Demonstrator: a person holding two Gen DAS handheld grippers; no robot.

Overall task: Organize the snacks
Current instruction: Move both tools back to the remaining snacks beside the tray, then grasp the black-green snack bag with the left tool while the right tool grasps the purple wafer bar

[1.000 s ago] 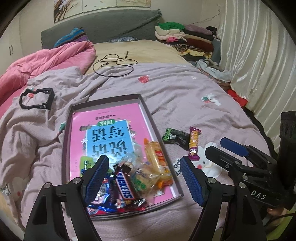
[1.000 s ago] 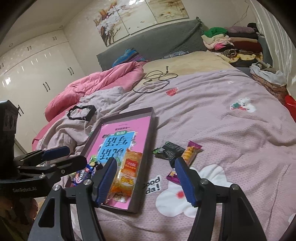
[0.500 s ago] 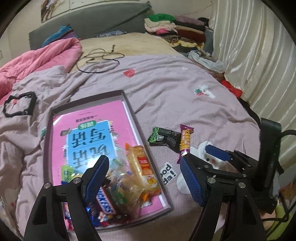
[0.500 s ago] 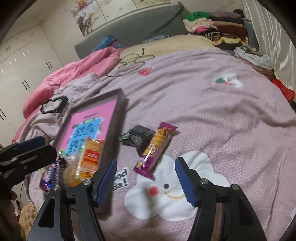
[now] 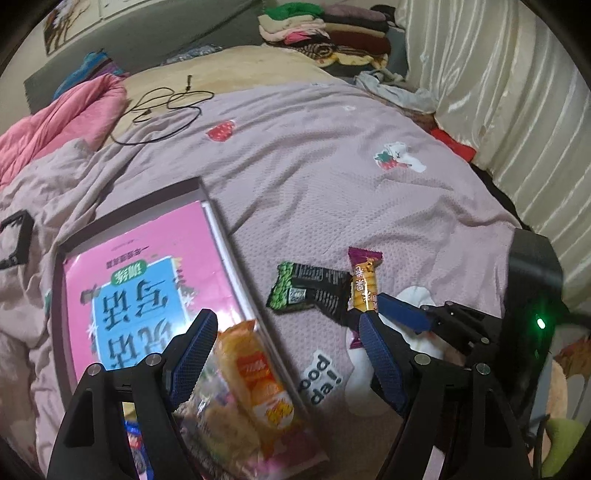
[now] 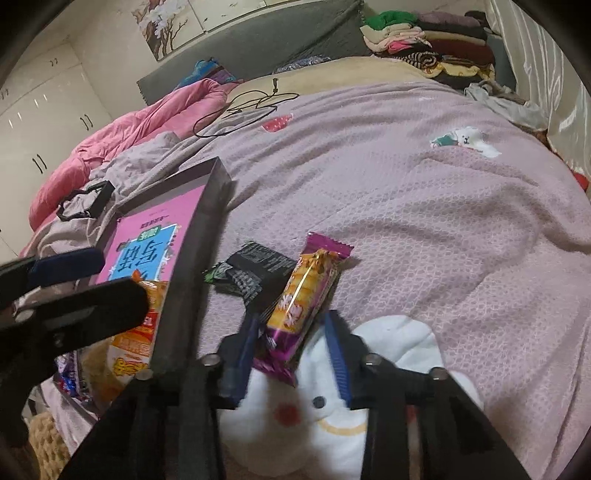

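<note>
A purple and orange snack bar (image 6: pixel 308 295) lies on the lilac bedspread beside a black and green packet (image 6: pixel 255 271). My right gripper (image 6: pixel 291 354) is low over the bar's near end, its blue fingers either side of it, a gap still showing; it also shows in the left wrist view (image 5: pixel 391 314). My left gripper (image 5: pixel 286 354) is open and empty above the near corner of a shallow grey box (image 5: pixel 221 225) with a pink sheet in it. An orange snack bag (image 5: pixel 258 380) and several other snacks lie in that box. The bar (image 5: pixel 364 284) and packet (image 5: pixel 310 288) lie right of the box.
The bedspread (image 6: pixel 424 206) stretches ahead. A black cable (image 5: pixel 162 110) and a pink quilt (image 5: pixel 55 114) lie further back. Folded clothes (image 5: pixel 325 33) are stacked at the head. Curtains (image 5: pixel 498 92) hang on the right. A black frame (image 6: pixel 85 201) lies left of the box.
My right gripper has dropped forward onto the purple bar and its fingers have narrowed around it. My left gripper has shifted right and forward over the box's corner, still open.
</note>
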